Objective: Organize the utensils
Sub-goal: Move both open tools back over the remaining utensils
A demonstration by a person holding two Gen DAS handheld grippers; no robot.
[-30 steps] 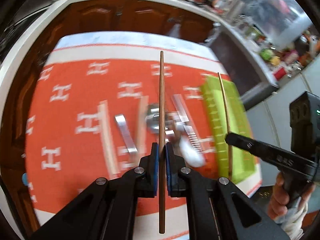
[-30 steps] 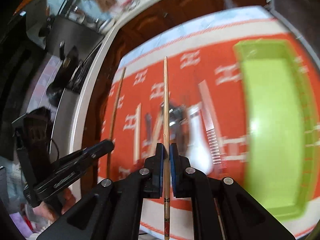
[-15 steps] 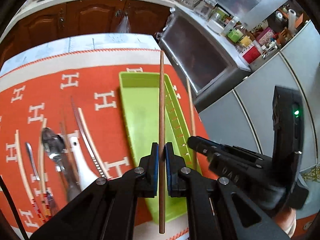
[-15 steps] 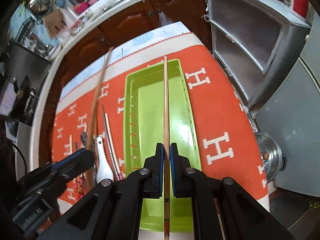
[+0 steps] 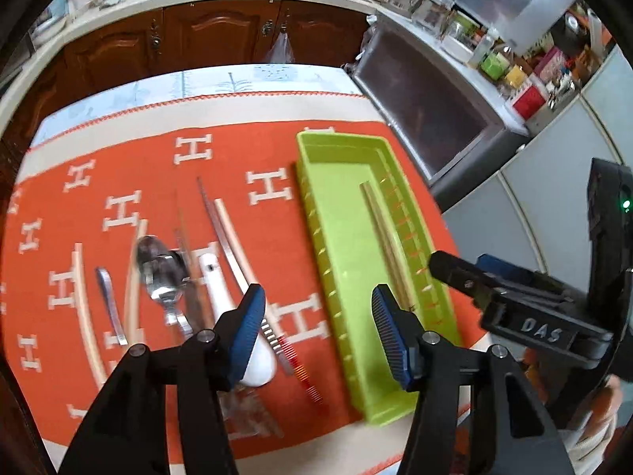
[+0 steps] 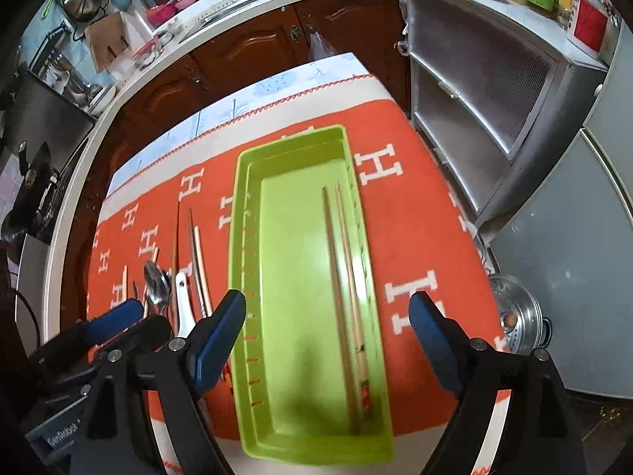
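A green tray (image 6: 292, 447) lies on the orange cloth and holds two wooden chopsticks (image 6: 343, 297) side by side along its right wall. The tray (image 5: 316, 213) and chopsticks (image 5: 385, 245) also show in the left wrist view. My left gripper (image 5: 316, 326) is open and empty above the tray's near left wall. My right gripper (image 6: 326, 334) is open and empty above the tray's near half. Loose utensils lie left of the tray: a metal spoon (image 5: 160, 271), a white spoon (image 5: 233, 316), pale chopsticks (image 5: 85, 308) and a red-tipped chopstick (image 5: 294, 364).
The orange cloth (image 6: 411, 245) with white H marks covers the table. A metal cabinet (image 6: 486, 91) stands right of the table and a steel pot lid (image 6: 514, 316) lies on the floor. Wooden kitchen cabinets (image 5: 205, 35) run behind the table. The right gripper's body (image 5: 534, 308) sits beside the tray.
Both grippers opened and let go of their chopsticks, which now lie in the green tray. Both views have swung from the utensil pile to the tray.
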